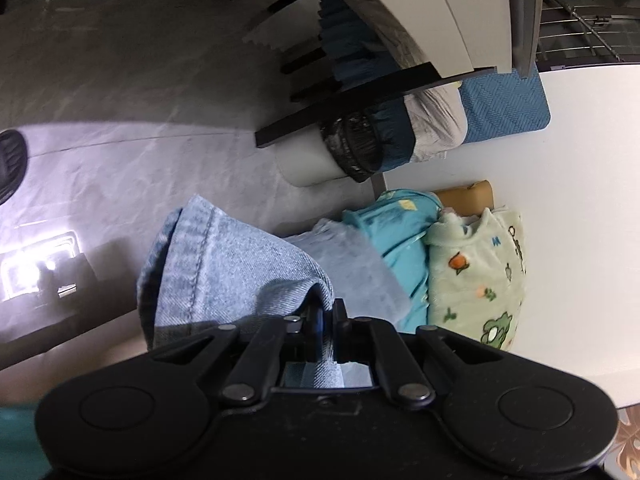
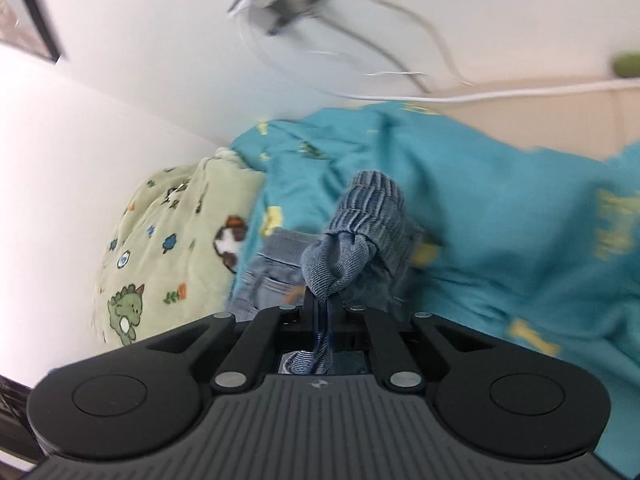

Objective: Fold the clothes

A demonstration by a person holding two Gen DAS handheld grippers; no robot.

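My left gripper (image 1: 325, 312) is shut on the hem end of light blue denim jeans (image 1: 224, 268), held up in the air. My right gripper (image 2: 323, 304) is shut on the gathered elastic waistband of the same jeans (image 2: 360, 232), bunched above the jaws. More of the jeans, with a back pocket (image 2: 276, 280), hangs below. Behind lie a teal printed garment (image 2: 480, 208), also in the left wrist view (image 1: 400, 232), and a pale green fleece with dinosaur prints (image 2: 168, 248), also in the left wrist view (image 1: 480, 272).
A white wall (image 2: 100, 128) is close on the left. Loose cables (image 2: 400, 56) and a white cord (image 2: 520, 92) run along the beige edge. The left wrist view shows a dark shelf (image 1: 360, 108), a blue quilted pad (image 1: 504, 108) and rolled bedding (image 1: 360, 148).
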